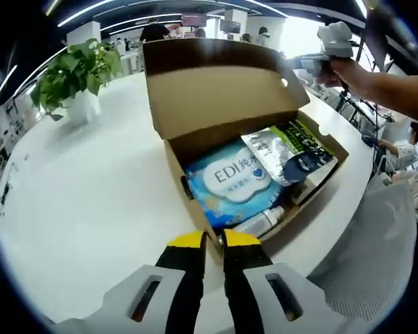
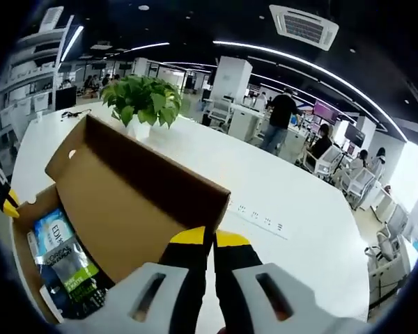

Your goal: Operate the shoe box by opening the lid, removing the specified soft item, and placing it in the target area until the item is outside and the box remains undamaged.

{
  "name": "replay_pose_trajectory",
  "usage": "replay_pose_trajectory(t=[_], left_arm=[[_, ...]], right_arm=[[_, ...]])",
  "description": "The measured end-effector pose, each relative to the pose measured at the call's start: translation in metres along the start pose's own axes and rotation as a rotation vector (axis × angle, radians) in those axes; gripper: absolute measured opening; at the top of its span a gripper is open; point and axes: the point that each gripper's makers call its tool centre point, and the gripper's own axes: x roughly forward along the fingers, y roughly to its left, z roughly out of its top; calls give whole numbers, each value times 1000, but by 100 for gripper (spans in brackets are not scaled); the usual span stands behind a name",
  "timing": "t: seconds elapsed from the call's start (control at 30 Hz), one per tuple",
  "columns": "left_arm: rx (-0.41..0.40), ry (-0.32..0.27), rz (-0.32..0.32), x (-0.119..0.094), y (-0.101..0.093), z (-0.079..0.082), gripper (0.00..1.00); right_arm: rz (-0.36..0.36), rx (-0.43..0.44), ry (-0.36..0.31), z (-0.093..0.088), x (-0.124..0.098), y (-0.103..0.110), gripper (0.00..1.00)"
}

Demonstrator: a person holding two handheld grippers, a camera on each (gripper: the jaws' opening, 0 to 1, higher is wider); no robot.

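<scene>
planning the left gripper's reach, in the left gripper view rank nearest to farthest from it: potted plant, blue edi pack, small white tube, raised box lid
1. small white tube, at the box's near edge, right by the left gripper
2. blue EDI pack, flat inside the box
3. raised box lid, standing at the box's far side
4. potted plant, far left on the white table

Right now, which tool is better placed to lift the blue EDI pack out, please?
Left, probably. The left tool faces the open shoe box, blue EDI pack just ahead; the right tool sits behind the raised lid, at its edge.
</scene>
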Motion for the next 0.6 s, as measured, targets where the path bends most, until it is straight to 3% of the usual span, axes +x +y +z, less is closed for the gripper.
replay_pose_trajectory(t=[0.37,0.53,0.6], left_arm=[[7,-6,9,-1,0,0,5],[6,-9,15,-1,0,0,5],[3,-10,17,-1,0,0,5]], right_arm=[[44,45,134,-24,33,-1,0],[68,92,219,-43,51,-1,0],[89,100,281,-56,57,2,0]])
